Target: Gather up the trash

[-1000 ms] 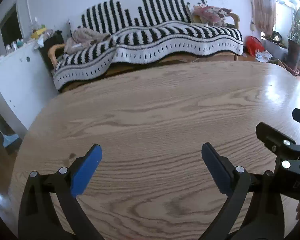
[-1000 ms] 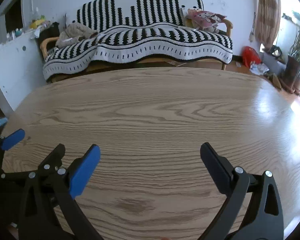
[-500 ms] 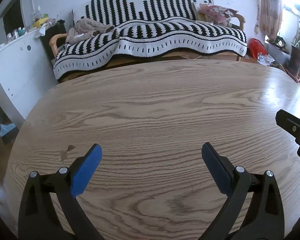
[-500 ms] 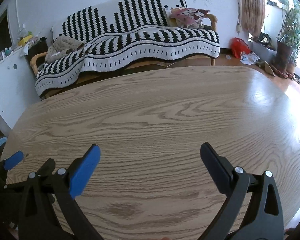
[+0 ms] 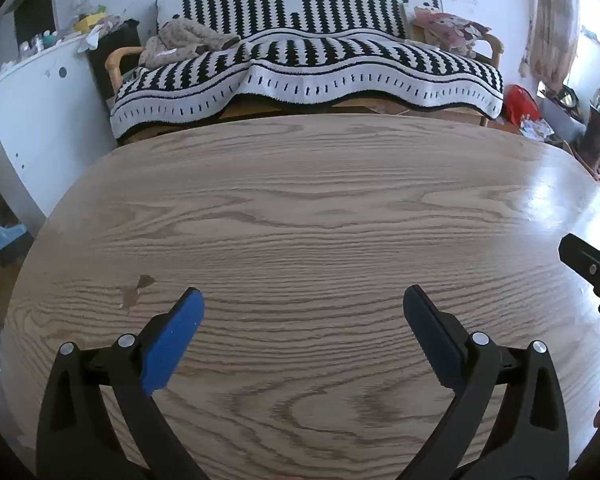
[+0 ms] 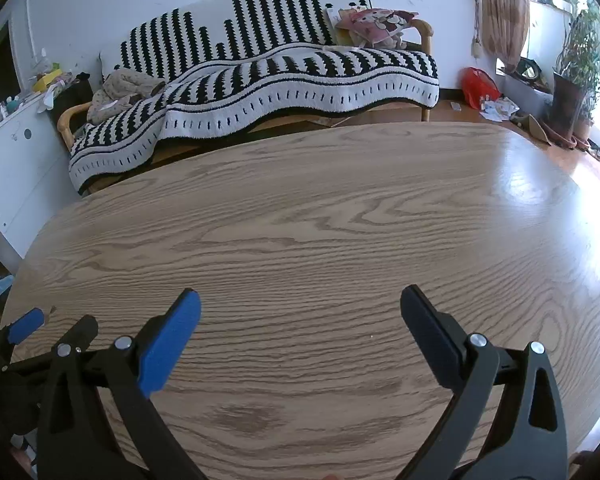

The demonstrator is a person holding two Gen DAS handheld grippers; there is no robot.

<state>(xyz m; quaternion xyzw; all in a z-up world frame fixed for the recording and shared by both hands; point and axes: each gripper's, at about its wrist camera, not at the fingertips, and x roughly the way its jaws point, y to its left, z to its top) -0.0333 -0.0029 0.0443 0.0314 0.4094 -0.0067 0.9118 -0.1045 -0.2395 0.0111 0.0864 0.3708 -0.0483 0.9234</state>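
My left gripper (image 5: 302, 300) is open and empty, held low over the wooden table (image 5: 300, 208). My right gripper (image 6: 298, 300) is also open and empty over the same table (image 6: 320, 220). The right gripper's tip shows at the right edge of the left wrist view (image 5: 592, 268), and the left gripper's blue pad shows at the left edge of the right wrist view (image 6: 26, 326). No trash lies on the table in either view. A small brown mark (image 5: 138, 288) sits on the wood near the left finger.
A sofa under a black-and-white striped blanket (image 5: 308, 68) stands behind the table. A white cabinet (image 5: 32, 112) is at the left. A red bag (image 6: 478, 86) and scattered paper scraps (image 6: 498, 108) lie on the floor at the right, near potted plants (image 6: 576, 80).
Both grippers have pulled back and shifted a little, so more of the table's near left edge shows. The right gripper has moved further right in the left wrist view. Both stay open.
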